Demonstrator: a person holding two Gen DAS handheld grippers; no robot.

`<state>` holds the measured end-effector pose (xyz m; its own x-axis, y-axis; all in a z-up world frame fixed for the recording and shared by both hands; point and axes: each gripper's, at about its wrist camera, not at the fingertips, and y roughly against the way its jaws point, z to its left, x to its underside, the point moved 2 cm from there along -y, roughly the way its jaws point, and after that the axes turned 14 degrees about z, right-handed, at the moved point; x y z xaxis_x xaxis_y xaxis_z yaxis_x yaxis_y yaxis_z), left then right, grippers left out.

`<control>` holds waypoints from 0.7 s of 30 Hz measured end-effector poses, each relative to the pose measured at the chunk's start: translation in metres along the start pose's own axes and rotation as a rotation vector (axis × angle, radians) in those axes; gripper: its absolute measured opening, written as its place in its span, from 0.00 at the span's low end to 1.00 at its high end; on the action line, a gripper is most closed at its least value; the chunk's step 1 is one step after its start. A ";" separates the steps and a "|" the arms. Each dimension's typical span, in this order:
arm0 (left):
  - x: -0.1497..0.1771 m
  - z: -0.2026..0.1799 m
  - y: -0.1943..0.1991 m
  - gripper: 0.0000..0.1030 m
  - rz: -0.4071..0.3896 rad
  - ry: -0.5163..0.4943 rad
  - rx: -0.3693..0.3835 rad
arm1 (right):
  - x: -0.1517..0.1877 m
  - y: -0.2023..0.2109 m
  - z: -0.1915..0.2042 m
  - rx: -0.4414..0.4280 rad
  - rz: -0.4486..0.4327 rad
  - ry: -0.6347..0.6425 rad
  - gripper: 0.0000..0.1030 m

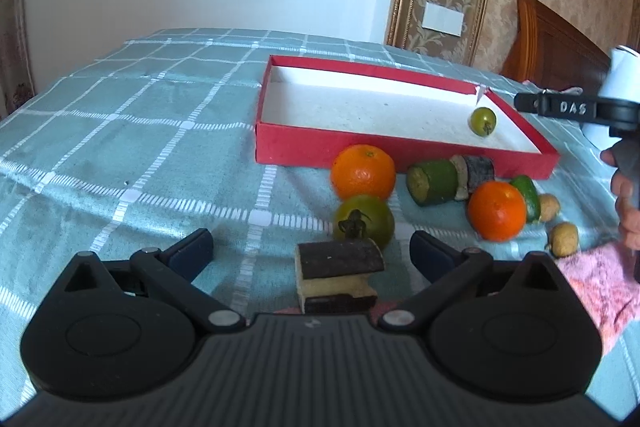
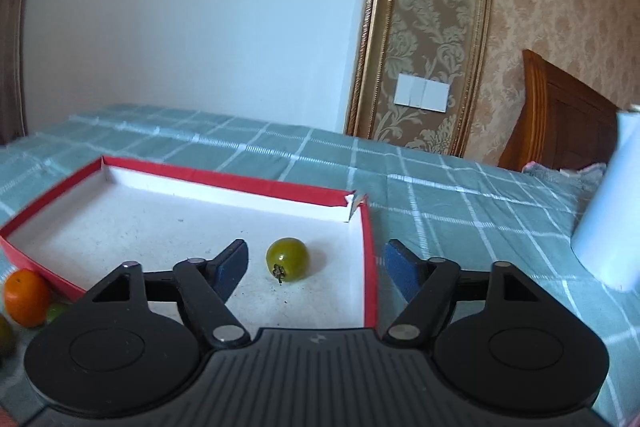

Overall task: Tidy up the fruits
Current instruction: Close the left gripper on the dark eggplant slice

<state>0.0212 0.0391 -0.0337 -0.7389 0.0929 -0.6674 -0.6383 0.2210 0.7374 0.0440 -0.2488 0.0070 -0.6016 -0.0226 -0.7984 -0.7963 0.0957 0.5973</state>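
Right gripper (image 2: 316,267) fingers apart, nothing held; green tomato (image 2: 287,259) sits free in the red box (image 2: 370,267), its 3 o'clock corner. Left gripper (image 1: 311,251) fingers apart too, empty. Oranges (image 1: 363,177) wait outside the box's 6 o'clock wall, probably next.

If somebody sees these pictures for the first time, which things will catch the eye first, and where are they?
The red box on the checked green cloth stands out first, with one small green tomato alone near its right wall. Next come two bright oranges among cut pieces just in front of the box. In the right wrist view, the right gripper stands open over the box.
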 end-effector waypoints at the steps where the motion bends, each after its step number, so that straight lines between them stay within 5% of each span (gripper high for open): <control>1: 0.001 -0.001 0.001 1.00 -0.002 0.000 -0.007 | 0.001 0.002 -0.003 -0.002 -0.004 -0.015 0.78; 10: 0.015 -0.024 0.010 1.00 -0.035 -0.112 -0.140 | 0.003 -0.007 -0.003 0.023 0.033 -0.027 0.78; 21: 0.019 -0.024 0.013 0.98 -0.021 -0.084 -0.099 | 0.008 -0.014 -0.002 0.045 0.062 -0.023 0.78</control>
<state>-0.0062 0.0202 -0.0342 -0.7072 0.1716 -0.6858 -0.6745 0.1267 0.7273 0.0500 -0.2521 -0.0072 -0.6476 0.0080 -0.7619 -0.7537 0.1407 0.6420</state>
